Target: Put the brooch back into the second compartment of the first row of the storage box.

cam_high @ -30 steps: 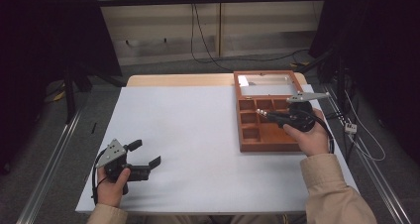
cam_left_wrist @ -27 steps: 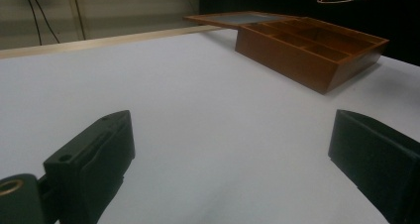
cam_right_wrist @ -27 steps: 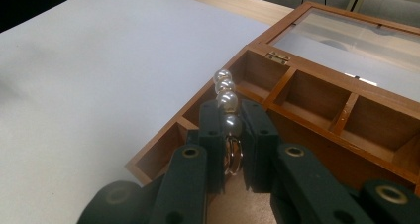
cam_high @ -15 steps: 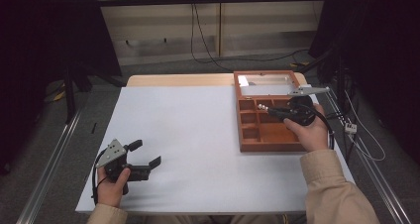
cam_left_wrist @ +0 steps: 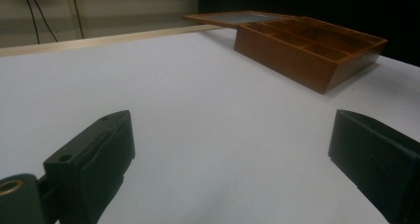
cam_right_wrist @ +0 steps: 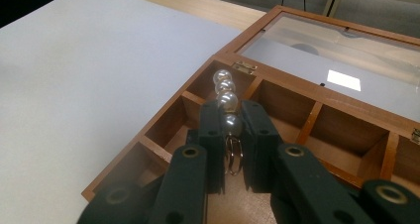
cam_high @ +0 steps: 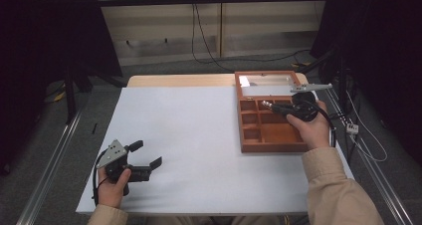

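White tabletop [cam_high: 199,135]: left gripper [cam_left_wrist: 233,154] gapes empty; right gripper [cam_right_wrist: 232,130] view reveals fingers pinching pearl string [cam_right_wrist: 225,102].

Loads of open room is left across the white table top [cam_high: 199,135]; nothing is parked between the left gripper [cam_high: 148,155], jaws spread wide, and the wooden box [cam_high: 271,144] over on the right side. The box's walls and dividers are what get in the way there, and its glass lid [cam_right_wrist: 337,50] is laid open flat behind it. The space above the compartments is taken up by the right gripper [cam_right_wrist: 232,122], clamped on a string of pearls [cam_right_wrist: 225,100].
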The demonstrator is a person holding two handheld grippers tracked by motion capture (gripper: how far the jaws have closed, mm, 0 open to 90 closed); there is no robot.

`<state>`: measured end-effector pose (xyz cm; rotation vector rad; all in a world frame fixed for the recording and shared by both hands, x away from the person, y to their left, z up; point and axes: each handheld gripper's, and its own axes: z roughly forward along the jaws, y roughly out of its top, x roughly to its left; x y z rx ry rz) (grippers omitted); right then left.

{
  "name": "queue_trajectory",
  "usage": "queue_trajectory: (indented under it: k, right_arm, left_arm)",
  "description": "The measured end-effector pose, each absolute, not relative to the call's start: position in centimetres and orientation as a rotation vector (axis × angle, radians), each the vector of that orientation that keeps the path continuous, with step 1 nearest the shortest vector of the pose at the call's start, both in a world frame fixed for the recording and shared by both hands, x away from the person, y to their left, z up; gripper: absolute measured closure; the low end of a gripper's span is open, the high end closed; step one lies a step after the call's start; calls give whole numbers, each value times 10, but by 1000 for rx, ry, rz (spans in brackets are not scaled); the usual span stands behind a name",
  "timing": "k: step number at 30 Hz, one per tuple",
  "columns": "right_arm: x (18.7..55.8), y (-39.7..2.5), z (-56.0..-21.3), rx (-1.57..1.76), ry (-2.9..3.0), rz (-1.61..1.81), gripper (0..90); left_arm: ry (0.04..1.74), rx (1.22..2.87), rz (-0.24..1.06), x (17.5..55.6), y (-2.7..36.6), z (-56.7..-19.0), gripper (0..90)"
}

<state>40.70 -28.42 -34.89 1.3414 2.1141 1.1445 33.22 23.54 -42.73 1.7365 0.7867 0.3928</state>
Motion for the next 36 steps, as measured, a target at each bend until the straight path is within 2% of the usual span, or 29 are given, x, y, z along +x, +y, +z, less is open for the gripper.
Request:
queue_trajectory:
  k: [36]
  right_arm:
    - [437,-291,-365,1403,2081,1068,816]
  left_arm:
    - [788,1740,386,333,235,-428,40]
